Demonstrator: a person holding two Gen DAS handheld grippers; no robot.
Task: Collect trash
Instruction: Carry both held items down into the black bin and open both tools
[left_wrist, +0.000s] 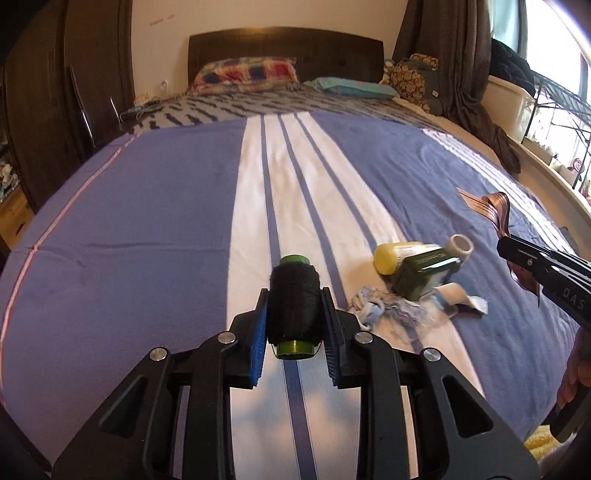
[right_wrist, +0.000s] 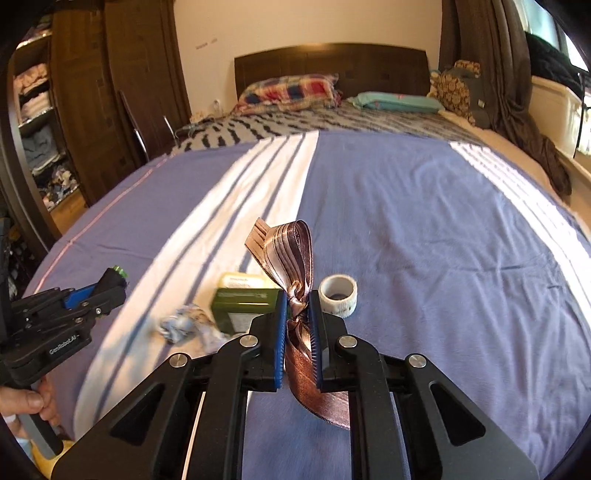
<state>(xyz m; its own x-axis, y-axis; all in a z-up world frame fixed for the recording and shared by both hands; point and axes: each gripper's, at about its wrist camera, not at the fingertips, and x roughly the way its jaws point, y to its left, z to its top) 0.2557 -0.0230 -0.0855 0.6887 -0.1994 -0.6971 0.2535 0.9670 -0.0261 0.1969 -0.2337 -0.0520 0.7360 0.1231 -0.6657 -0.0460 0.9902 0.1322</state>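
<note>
My left gripper (left_wrist: 294, 295) is shut on a black thread spool (left_wrist: 293, 302) with green ends, held above the bed. It shows at the left of the right wrist view (right_wrist: 110, 284). My right gripper (right_wrist: 297, 302) is shut on a brown striped ribbon (right_wrist: 291, 254), which loops up ahead of the fingers and hangs below them. In the left wrist view the right gripper (left_wrist: 517, 247) enters from the right with the ribbon (left_wrist: 495, 206). On the blanket lie a green box (left_wrist: 424, 273), a yellow-capped container (left_wrist: 395, 256), a tape roll (right_wrist: 338, 295) and a blue-white rag scrap (left_wrist: 388, 310).
The blue and white striped blanket (left_wrist: 147, 221) covers the bed. Pillows (left_wrist: 243, 74) and a dark headboard stand at the far end. A wardrobe (right_wrist: 110, 92) is at the left, curtains (left_wrist: 461, 74) and a window shelf at the right.
</note>
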